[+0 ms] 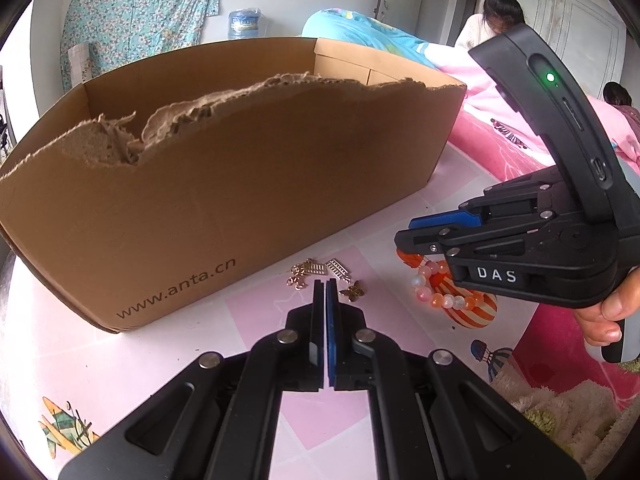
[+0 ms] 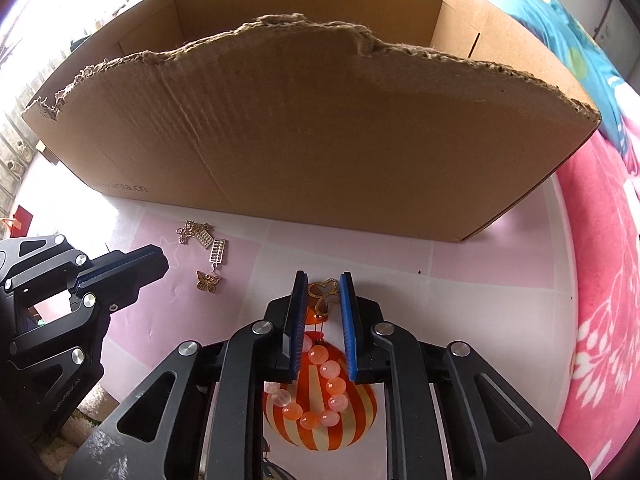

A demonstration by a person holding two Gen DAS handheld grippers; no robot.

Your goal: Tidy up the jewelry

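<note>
Gold filigree, shaped like a small open butterfly [image 2: 325, 293], sits between the pads of my right gripper [image 2: 323, 280], on the pink-tiled table cover [image 2: 480, 264] in front of the torn cardboard box [image 2: 304, 128]. The pads stand slightly apart on either side of it; I cannot tell whether they touch it, so I would not call it pinched. Just behind it, under the gripper, a bracelet of orange and pale pink beads [image 2: 320, 392] lies on a printed striped balloon.

I judge the charm light, thin and stiff, slick on the cover and easy to bend or flick away; I would take it across its widest lobes, pads low and square. The bracelet should be loose and floppy, best caught across a single bead.

Toward the box's left end lie a gold butterfly [image 1: 352, 291], two small ladder-like pieces [image 1: 338, 270] and a tangle of chain [image 1: 300, 274]. My left gripper [image 1: 325, 285] hovers near them, pads pressed together, holding nothing.
</note>
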